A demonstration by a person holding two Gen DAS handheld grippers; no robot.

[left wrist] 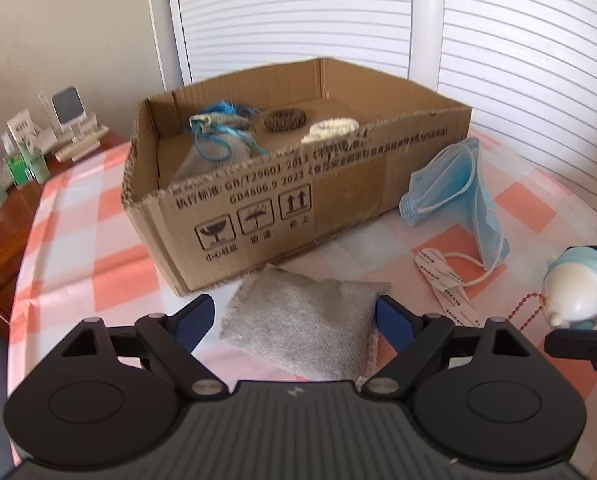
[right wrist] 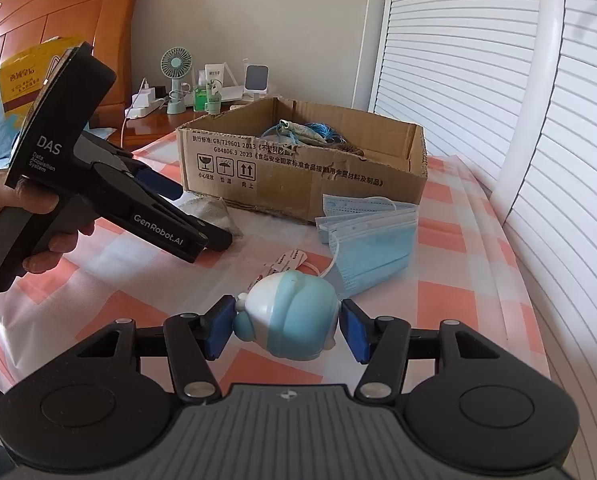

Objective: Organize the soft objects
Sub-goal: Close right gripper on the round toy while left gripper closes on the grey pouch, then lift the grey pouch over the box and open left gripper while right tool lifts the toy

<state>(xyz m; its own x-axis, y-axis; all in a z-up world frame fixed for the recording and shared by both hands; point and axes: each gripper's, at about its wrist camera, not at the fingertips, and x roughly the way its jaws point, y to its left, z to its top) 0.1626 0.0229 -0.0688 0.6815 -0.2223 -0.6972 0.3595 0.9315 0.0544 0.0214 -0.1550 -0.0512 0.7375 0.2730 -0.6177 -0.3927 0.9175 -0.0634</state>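
Left gripper (left wrist: 294, 316) stands with jaws wide, a grey cloth pouch (left wrist: 302, 324) between them; the right pad looks to be at the pouch's corner, the left pad (left wrist: 196, 318) stands clear, so nothing is gripped. Right gripper (right wrist: 286, 330) holds a blue-and-white toy (right wrist: 294, 316) between narrower jaws, pads pressed on both flanks, above the checked tablecloth (right wrist: 478, 300). Beyond both sets of jaws lies the cardboard box (left wrist: 258, 208), already holding a string-tied bag (left wrist: 214, 136) and two round pads; face masks (right wrist: 368, 240) lie ahead and to the right of the right jaws. To do the step well, the left jaws probably should close on the pouch's thick middle, not its limp corner, then lift clear of the box wall. The pouch's near edge is hidden under the gripper body; the box floor is mostly out of sight.
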